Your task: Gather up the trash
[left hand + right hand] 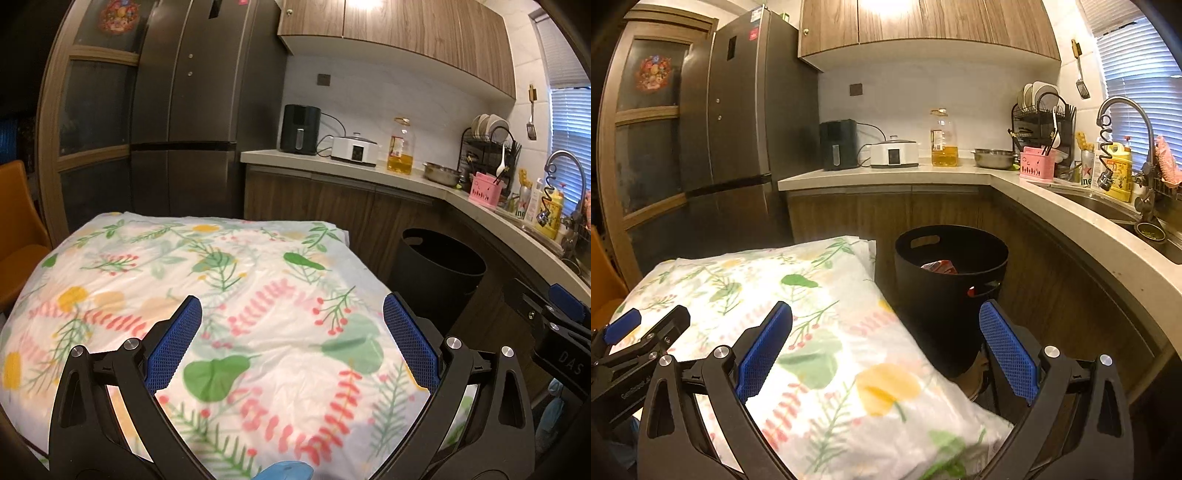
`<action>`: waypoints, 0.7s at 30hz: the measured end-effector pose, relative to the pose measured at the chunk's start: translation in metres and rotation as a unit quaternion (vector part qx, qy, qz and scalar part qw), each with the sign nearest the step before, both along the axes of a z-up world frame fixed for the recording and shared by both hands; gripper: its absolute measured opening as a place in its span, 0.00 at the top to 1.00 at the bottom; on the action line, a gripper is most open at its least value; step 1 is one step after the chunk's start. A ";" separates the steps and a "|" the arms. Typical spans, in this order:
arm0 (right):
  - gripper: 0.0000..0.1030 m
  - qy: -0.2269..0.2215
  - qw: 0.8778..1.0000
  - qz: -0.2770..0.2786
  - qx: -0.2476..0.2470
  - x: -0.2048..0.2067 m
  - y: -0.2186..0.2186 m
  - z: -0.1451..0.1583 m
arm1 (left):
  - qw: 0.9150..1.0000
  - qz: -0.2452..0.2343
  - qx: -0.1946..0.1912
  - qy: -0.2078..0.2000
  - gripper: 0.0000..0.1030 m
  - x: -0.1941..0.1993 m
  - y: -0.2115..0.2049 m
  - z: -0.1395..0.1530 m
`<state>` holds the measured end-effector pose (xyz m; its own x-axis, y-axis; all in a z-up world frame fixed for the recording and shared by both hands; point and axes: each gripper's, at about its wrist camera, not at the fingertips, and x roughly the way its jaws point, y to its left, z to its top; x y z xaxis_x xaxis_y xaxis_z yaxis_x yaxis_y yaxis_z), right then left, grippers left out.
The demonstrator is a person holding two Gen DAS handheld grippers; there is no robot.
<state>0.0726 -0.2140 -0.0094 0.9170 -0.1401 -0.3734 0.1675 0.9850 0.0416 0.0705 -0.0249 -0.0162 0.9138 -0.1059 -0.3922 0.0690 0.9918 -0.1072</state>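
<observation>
Both tools [291,314] [886,319] wide apart, empty

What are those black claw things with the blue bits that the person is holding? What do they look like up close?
Each hand carries a two-finger tool. The left gripper and right gripper look alike: black angular frames with triangular cut-outs, silver round bolts at the joints, and flat finger pads covered in blue dimpled rubber. White lettering marks the black bodies. A bit of blue glove shows at the bottom edge.

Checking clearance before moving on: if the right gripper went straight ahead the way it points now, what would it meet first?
Probably the floral tablecloth: the right gripper, fingers open and empty, aims slightly down near its right edge. The black bin sits just beyond; depth is unclear.
</observation>
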 end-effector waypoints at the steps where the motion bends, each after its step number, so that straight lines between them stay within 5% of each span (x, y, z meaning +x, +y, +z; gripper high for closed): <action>1: 0.05 0.001 1.000 0.001 -0.002 -0.005 0.003 0.000 | 1.000 0.001 -0.001 -0.001 0.06 -0.005 0.002 0.000; 21: 0.05 -0.019 1.000 0.023 -0.005 -0.047 0.030 0.009 | 1.000 0.012 0.002 -0.010 0.06 -0.052 0.022 0.001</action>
